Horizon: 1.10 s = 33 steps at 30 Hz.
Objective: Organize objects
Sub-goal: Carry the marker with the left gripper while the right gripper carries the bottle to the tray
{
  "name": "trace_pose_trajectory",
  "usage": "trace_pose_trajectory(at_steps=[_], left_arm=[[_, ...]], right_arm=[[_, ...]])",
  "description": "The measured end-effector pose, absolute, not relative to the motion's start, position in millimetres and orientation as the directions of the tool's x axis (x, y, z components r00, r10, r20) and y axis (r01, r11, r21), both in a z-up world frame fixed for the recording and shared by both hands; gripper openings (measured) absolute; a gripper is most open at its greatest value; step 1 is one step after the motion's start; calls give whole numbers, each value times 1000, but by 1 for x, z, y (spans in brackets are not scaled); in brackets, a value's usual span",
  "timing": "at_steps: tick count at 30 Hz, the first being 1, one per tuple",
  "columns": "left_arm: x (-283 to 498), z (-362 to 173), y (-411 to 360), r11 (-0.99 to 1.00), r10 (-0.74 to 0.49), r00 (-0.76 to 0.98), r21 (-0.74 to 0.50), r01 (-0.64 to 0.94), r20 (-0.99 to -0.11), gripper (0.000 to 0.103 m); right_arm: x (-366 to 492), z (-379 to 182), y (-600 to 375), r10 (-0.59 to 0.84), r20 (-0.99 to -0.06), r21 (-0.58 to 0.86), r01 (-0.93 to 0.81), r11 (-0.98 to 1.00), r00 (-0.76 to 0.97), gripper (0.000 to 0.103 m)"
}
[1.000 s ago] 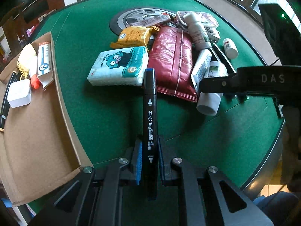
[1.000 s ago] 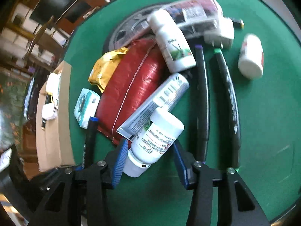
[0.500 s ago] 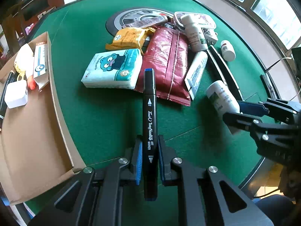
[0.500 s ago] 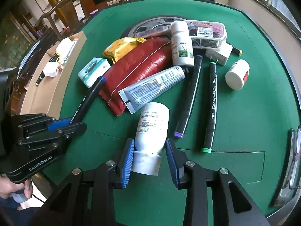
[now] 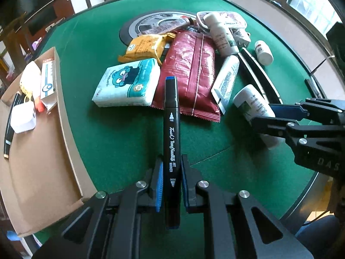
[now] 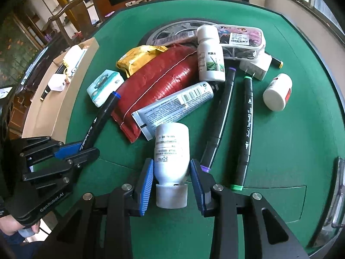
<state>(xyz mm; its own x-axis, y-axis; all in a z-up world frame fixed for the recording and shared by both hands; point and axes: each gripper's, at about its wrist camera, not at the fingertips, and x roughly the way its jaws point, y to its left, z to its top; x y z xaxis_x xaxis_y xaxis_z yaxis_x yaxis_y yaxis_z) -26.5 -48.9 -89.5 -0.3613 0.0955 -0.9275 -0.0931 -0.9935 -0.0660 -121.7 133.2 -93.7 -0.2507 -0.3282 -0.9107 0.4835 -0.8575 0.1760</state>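
Observation:
My left gripper [image 5: 171, 179] is shut on a black marker [image 5: 171, 129] with a blue cap, which points forward above the green table [image 5: 90, 43]. It also shows in the right wrist view [image 6: 94, 127] at the left. My right gripper [image 6: 171, 172] is shut on a white pill bottle [image 6: 171, 149], cap towards the camera, held above the table. The bottle also shows in the left wrist view [image 5: 253, 105] at the right. A cardboard box [image 5: 43, 155] lies at the left table edge.
A pile lies mid-table: a tissue pack [image 5: 129, 83], a red snack bag [image 5: 189, 73], a yellow packet [image 5: 144, 47], a tube [image 6: 172, 105], a white bottle [image 6: 210, 56], two markers [image 6: 245, 129], a small bottle [image 6: 277, 91], a pencil case [image 6: 241, 36]. The box holds a white charger [image 5: 22, 117].
My right gripper has lifted the pill bottle off the pile and drawn it back towards the table's near edge. The left gripper with the marker has barely moved.

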Motion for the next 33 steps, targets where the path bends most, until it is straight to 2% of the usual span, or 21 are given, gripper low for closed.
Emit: trace_pose_trajectory(at_steps=[8,33], left_arm=[[-16,-67,-63,-986,158,-426,-161,-28,-891,14],[8,-22,-106,-979,126,-512,-189,72,-849,14]], right_arm=[[-113,-79,131,-382,-884,207,506,-837,-270,37],[-105,-62,112,-453,-852,260,536,-803,-264,37]])
